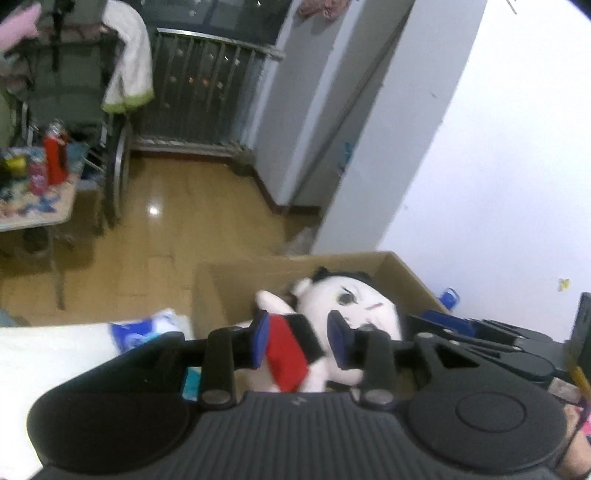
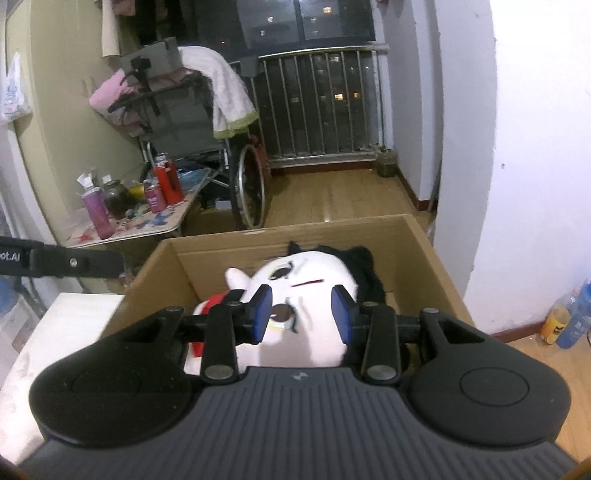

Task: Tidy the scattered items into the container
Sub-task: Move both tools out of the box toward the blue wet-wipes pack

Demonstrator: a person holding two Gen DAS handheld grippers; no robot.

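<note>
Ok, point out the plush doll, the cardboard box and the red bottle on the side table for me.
plush doll (image 2: 314, 273): right wrist view, on its white face.
cardboard box (image 2: 424, 258): right wrist view, on the inner right wall.
red bottle (image 2: 170, 181): right wrist view, on its body.

Background, placed relative to the wheelchair (image 2: 192, 136): a white towel (image 2: 225, 96) with a green hem is draped over its backrest, and pink cloth (image 2: 107, 94) lies on its left handle. A red bottle (image 2: 170, 181), a pink bottle (image 2: 96, 210) and a dark jar (image 2: 114, 197) stand on the patterned counter (image 2: 147, 225) just left of its wheel. The metal railing (image 2: 317, 103) stands to its right, before the dark window (image 2: 295, 22); wooden floor (image 2: 332, 195) lies below.
</note>
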